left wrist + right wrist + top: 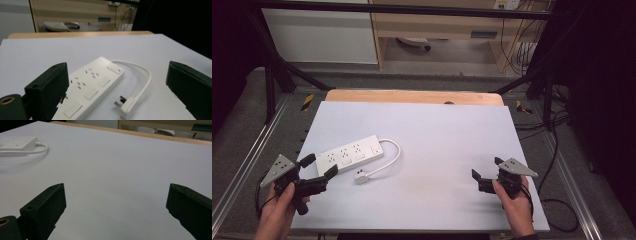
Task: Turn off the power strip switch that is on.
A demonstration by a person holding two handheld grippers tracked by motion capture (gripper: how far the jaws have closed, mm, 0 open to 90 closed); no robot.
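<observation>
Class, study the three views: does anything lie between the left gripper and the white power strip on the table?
Nothing visible does. The left gripper, jaws open, sits right at the near end of the power strip. The strip's plug lies off to the side, not in between.

Pretty sure we're looking at a lab or test rig here. A black metal frame (272,65) is boxing in the white tabletop (437,130), loose cables (557,150) are trailing over the grey carpet (242,130), and plain wooden shelving (437,25) is sitting behind it all.
</observation>
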